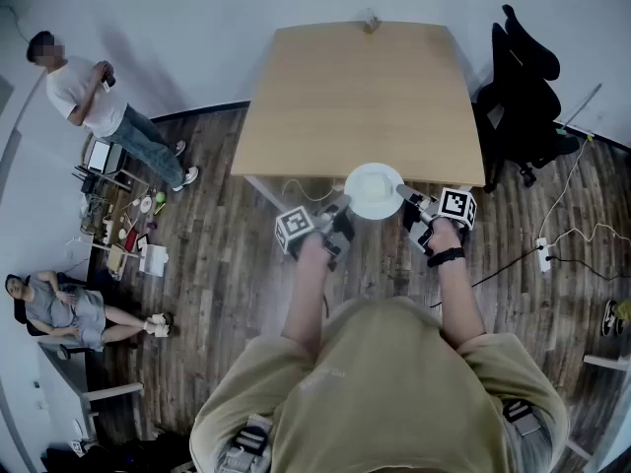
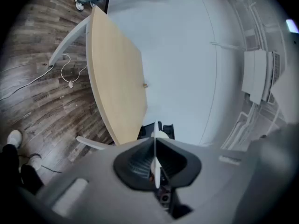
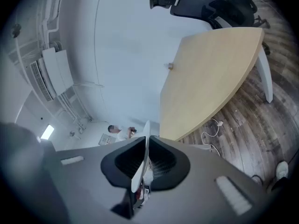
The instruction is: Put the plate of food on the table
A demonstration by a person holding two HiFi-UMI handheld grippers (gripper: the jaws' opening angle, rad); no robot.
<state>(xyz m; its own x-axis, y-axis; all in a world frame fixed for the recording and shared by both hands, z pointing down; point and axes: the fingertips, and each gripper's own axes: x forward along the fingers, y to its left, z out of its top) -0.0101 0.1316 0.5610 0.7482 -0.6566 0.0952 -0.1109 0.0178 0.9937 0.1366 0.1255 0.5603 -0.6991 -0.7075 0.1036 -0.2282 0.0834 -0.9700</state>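
Wearing a khaki-olive short-sleeve tee, black watch-style band on the right wrist. The left gripper and right gripper are dark, each topped by a white cube with black square markers; close up, grey shells, black ribbed pads.

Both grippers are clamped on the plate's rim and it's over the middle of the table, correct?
Not quite. The left gripper and the right gripper are both clamped on the rim of the plate, but the head view shows it at the near edge of the table, not over the middle.
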